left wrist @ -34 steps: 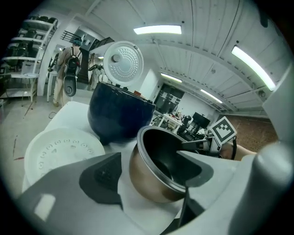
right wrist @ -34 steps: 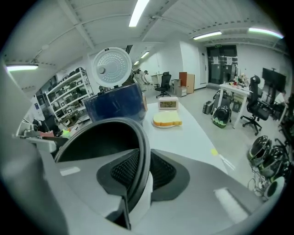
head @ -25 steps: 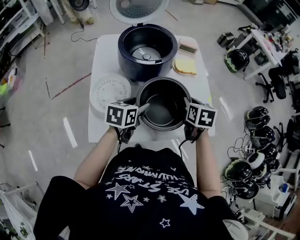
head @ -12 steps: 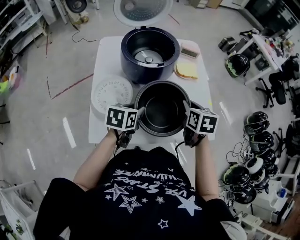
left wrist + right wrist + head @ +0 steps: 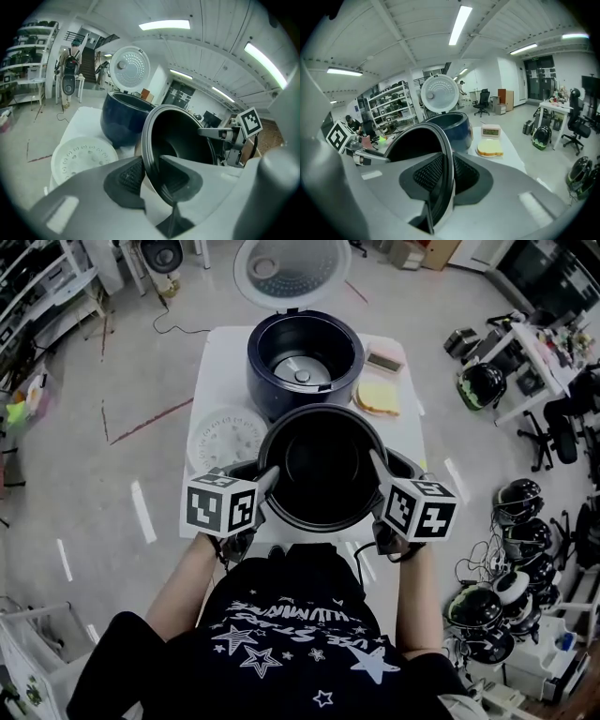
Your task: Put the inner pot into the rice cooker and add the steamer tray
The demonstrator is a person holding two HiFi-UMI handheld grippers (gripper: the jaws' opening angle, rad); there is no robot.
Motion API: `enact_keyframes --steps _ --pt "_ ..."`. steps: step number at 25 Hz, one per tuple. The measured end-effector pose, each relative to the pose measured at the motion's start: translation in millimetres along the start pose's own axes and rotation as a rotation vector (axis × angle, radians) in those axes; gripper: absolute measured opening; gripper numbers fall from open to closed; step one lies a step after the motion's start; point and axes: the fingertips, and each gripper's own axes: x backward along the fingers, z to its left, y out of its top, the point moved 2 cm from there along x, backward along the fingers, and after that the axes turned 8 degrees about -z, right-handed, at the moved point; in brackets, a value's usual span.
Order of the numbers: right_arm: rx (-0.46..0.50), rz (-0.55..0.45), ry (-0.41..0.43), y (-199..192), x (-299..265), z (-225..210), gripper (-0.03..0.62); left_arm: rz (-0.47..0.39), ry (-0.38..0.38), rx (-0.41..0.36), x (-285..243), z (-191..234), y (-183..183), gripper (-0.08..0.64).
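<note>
Jaws of the left gripper (image 5: 150, 176) and of the right gripper (image 5: 445, 176) are shown clamped on opposite sides of the rim of the inner pot (image 5: 323, 465), which is held above the counter (image 5: 217, 362), just in front of the open, empty rice cooker (image 5: 305, 362). The step in hand is judged to be the transfer of the pot: it is next to be centred over the cooker's mouth, kept level, and lowered evenly on both sides before release. The steamer tray (image 5: 228, 434), lying at the left front of the rice cooker, is not yet taken up.
</note>
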Motion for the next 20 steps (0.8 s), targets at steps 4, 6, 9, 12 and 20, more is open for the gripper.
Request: enact_keyframes --steps 4,6,9,12,20 --pt "0.028 -0.069 0.068 34 1 13 0.086 -0.086 0.016 0.051 18 -1 25 0.098" --pt "0.030 -0.094 0.116 49 -3 16 0.086 -0.125 0.030 0.067 25 -2 38 0.098" --pt "0.021 -0.123 0.183 71 -11 21 0.086 -0.161 0.048 0.079 33 -3 58 0.100" --pt "0.006 -0.155 0.244 93 -13 24 0.086 -0.190 0.056 0.114 41 -7 74 0.100" --pt "0.035 -0.247 0.371 162 -17 20 0.084 -0.301 0.109 0.072 46 -24 130 0.098"
